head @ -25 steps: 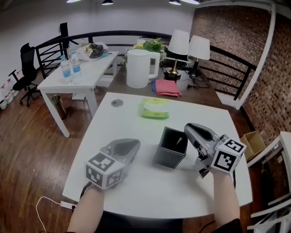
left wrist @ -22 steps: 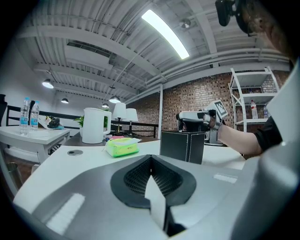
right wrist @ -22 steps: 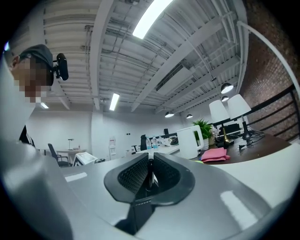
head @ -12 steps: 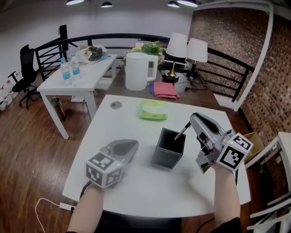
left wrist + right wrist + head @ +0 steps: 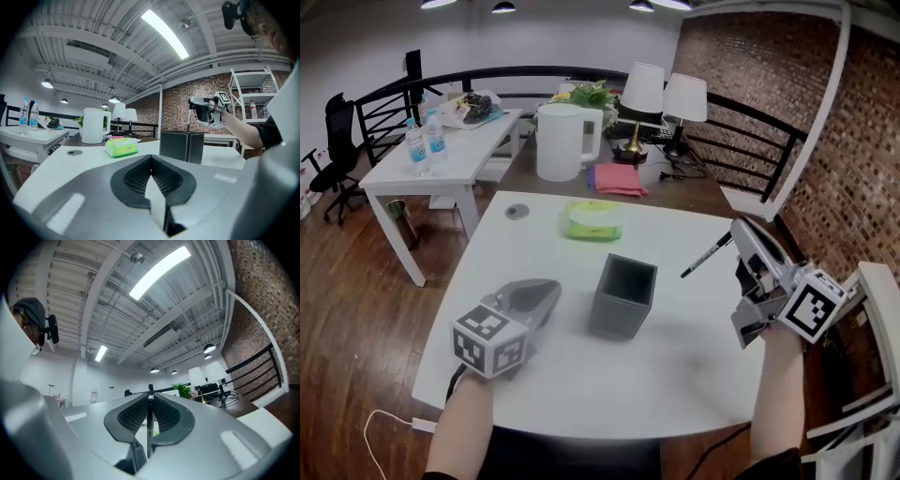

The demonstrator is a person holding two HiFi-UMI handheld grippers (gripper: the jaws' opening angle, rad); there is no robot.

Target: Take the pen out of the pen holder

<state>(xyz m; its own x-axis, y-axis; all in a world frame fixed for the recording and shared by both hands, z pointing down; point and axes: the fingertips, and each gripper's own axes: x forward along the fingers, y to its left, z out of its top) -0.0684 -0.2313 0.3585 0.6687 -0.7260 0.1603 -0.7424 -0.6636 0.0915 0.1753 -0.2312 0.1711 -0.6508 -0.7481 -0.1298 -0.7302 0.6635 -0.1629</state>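
A dark square pen holder (image 5: 623, 294) stands upright in the middle of the white table (image 5: 581, 394); its inside looks empty. To its right, in the air and clear of the holder, my right gripper (image 5: 737, 233) is shut on a black pen (image 5: 705, 255) that sticks out to the left of its tips. In the right gripper view the pen (image 5: 149, 423) runs straight between the pads. My left gripper (image 5: 546, 292) rests on the table left of the holder, jaws shut with nothing in them. The left gripper view shows the holder (image 5: 181, 145) ahead.
A green wipes pack (image 5: 592, 221) lies behind the holder. On the brown desk beyond stand a white kettle (image 5: 560, 141), a pink cloth (image 5: 618, 178) and two lamps (image 5: 661, 97). A white side table with bottles (image 5: 427, 141) is at the back left. A railing and brick wall border the right.
My right gripper has lifted the pen up out of the holder and carried it to the right. The left gripper has stayed put.
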